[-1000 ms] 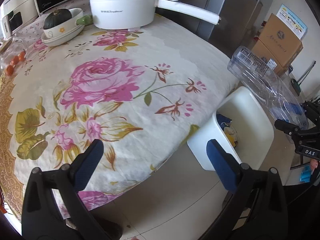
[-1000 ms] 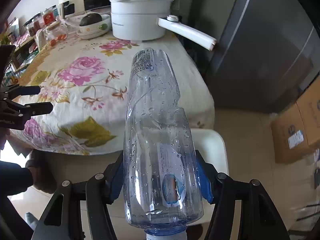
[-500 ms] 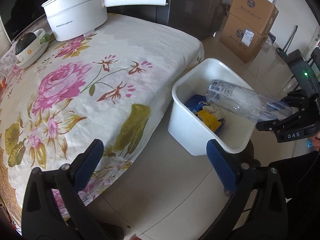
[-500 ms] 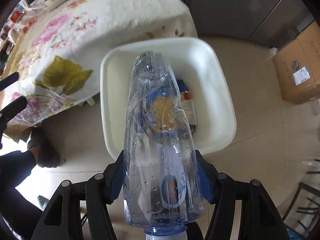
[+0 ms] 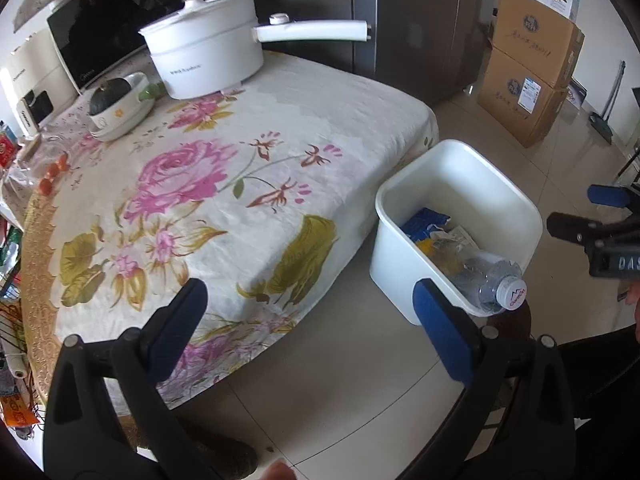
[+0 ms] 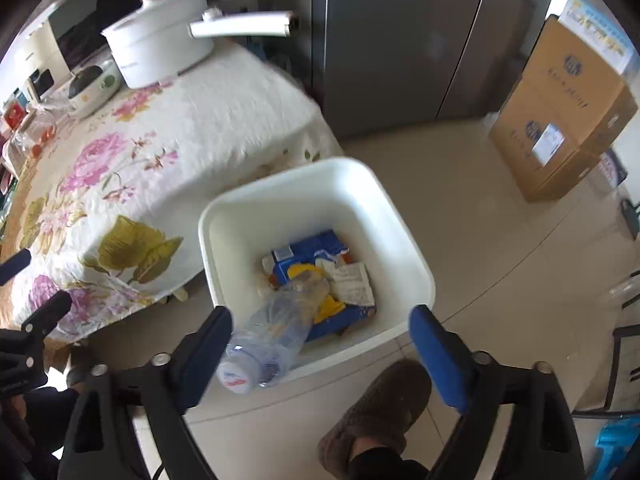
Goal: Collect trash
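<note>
A clear plastic bottle lies slanted in the white bin on the floor, its capped end resting over the near rim. Under it are blue and yellow wrappers. My right gripper hovers above the bin's near edge. Its jaws are opening wide, and the bottle has dropped free of the pads, with nothing between them. My left gripper is open and empty over the floor beside the table corner. From there the bin, the bottle and the right gripper show at right.
A table with a floral cloth stands left of the bin, carrying a white pot with a long handle and a bowl holding a dark squash. Cardboard boxes and a grey fridge stand behind. A slippered foot is near the bin.
My right gripper carried the bottle from beside the table to above the bin, then opened, and the bottle fell in. The left gripper swung right, toward the bin.
</note>
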{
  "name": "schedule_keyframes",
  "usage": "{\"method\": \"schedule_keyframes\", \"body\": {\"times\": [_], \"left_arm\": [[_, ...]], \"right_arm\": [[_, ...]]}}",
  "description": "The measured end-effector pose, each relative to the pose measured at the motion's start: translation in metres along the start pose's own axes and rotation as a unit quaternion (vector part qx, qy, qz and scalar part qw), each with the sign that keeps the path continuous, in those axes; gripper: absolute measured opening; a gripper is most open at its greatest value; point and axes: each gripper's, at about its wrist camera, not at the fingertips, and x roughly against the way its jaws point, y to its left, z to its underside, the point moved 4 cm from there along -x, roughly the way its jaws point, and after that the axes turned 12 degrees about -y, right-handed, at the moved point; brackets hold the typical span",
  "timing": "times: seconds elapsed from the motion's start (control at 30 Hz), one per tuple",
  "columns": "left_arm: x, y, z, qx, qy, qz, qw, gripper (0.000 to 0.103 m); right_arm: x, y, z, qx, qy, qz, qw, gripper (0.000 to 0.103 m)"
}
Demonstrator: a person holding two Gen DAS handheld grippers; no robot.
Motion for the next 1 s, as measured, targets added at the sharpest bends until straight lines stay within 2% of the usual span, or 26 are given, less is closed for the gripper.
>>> {"method": "schedule_keyframes", "body": {"times": [0.03,0.13,0.3,0.37,0.53,0.67,1.0], "left_arm": [[0.007,0.001,-0.003,0.004,-0.009,-0.008,0.9999,0.102],[0.033,0.006,-0.011,0.018,-0.048,-0.030,0.9982,0.102],[0.062,0.012,-0.017,0.020,-0.101,-0.075,0.9919,0.102],[0.068,0.015,-0.018,0.025,-0.112,-0.078,0.9903,0.102],[0.070,0.022,-0.020,0.044,-0.122,-0.076,0.9886,0.102],[0.072,0.028,-0.019,0.056,-0.129,-0.083,0.9866,0.102],[0.073,0.033,-0.014,0.062,-0.128,-0.090,0.9858,0.102]], "right_arm": [[0.014,0.006,0.001,0.001,-0.033,0.004,0.999,0.103],[0.034,0.014,0.000,-0.005,-0.082,0.009,0.997,0.103],[0.058,0.027,0.001,-0.001,-0.131,0.020,0.991,0.103],[0.065,0.032,-0.003,0.008,-0.151,0.025,0.988,0.103],[0.076,0.040,-0.009,0.017,-0.182,0.032,0.983,0.103],[0.082,0.045,-0.014,0.018,-0.203,0.021,0.979,0.103],[0.084,0.052,-0.015,0.024,-0.210,0.015,0.977,0.103]]}}
